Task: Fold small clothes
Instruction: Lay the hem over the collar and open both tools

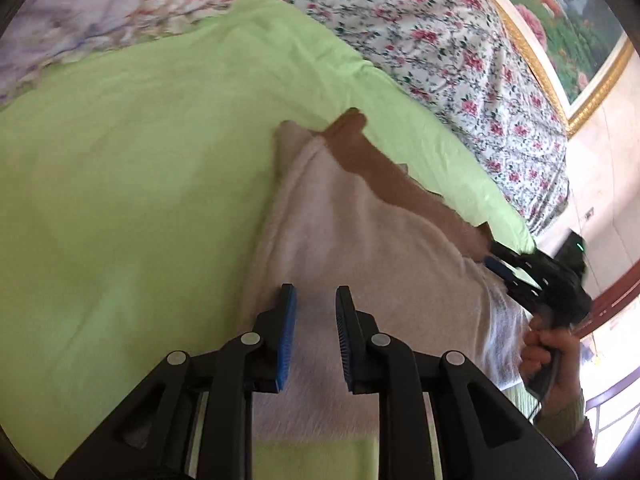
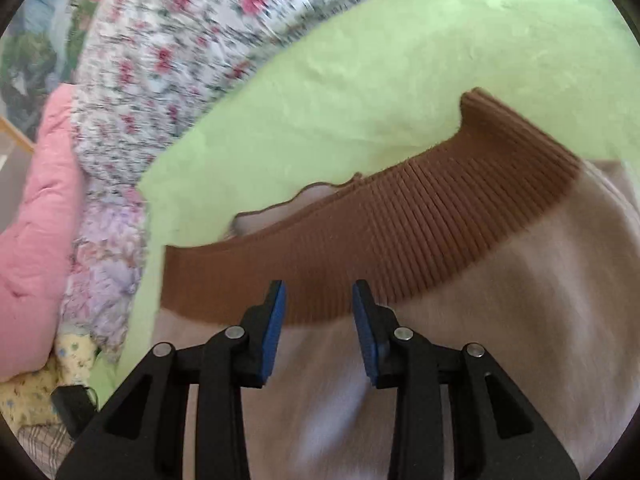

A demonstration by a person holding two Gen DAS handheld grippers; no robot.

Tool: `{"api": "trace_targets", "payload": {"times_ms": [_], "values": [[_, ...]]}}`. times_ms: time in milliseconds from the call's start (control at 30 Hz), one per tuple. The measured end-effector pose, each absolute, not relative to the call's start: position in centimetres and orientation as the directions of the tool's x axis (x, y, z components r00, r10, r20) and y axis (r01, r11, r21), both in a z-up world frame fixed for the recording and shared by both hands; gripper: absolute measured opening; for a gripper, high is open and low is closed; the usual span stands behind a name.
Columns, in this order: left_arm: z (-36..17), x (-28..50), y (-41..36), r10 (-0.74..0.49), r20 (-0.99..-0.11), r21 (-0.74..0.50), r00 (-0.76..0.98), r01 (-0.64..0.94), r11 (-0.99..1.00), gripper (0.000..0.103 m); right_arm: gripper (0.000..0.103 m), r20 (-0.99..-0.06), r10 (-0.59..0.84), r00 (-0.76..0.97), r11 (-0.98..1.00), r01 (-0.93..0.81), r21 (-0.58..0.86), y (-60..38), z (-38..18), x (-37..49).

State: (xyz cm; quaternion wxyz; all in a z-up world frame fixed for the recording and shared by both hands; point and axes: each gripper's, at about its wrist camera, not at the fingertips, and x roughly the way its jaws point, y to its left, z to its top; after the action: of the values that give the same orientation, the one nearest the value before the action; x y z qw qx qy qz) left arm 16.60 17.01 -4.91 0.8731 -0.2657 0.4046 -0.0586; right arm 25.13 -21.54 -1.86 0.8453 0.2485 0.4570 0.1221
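Hovering | L tongs (image 1: 316, 300) agape over sweater (image 1: 360, 240) | R tongs (image 2: 319, 296) agape

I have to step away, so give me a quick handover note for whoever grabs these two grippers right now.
Left gripper: open, empty, over the cream body of the sweater.
Right gripper: open, empty, at the brown ribbed band; the person's right hand shows on its handle.
The sweater lies on the green sheet, with the floral quilt beyond it.
Done: sweater laid out; whether any fold is made, the blurred frames do not show.
Left: grip the sweater, fold it, and smooth it.
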Motion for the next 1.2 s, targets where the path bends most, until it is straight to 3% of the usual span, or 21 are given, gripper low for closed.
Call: {"api": "trace_targets", "payload": {"times_ms": [567, 600, 667, 933, 1200], "values": [[-5.3, 6.3, 12.5, -0.42, -0.684, -0.561, 0.596, -0.061, 0.826, 0.03, 0.047, -0.698, 0.416, 0.583, 0.85, 0.024, 0.526, -23.0, -0.4, 6.8], [-5.5, 5.9, 12.3, -0.428, -0.683, -0.568, 0.593, -0.062, 0.821, 0.033, 0.048, -0.696, 0.415, 0.586, 0.85, 0.024, 0.527, -23.0, -0.5, 5.9], [-5.8, 5.5, 12.0, -0.437, -0.68, -0.579, 0.589, -0.066, 0.813, 0.051, 0.049, -0.696, 0.416, 0.585, 0.848, 0.025, 0.529, -22.9, -0.7, 5.1], [-6.8, 5.5, 11.9, -0.446, -0.661, -0.621, 0.603, -0.106, 0.776, 0.052, 0.049, -0.699, 0.426, 0.575, 0.849, 0.012, 0.528, -22.0, -1.2, 1.9], [-8.1, 7.9, 13.6, -0.448, -0.584, -0.735, 0.677, -0.206, 0.646, 0.053, 0.049, -0.696, 0.437, 0.57, 0.848, -0.003, 0.529, -21.3, -1.2, 1.4]]}}
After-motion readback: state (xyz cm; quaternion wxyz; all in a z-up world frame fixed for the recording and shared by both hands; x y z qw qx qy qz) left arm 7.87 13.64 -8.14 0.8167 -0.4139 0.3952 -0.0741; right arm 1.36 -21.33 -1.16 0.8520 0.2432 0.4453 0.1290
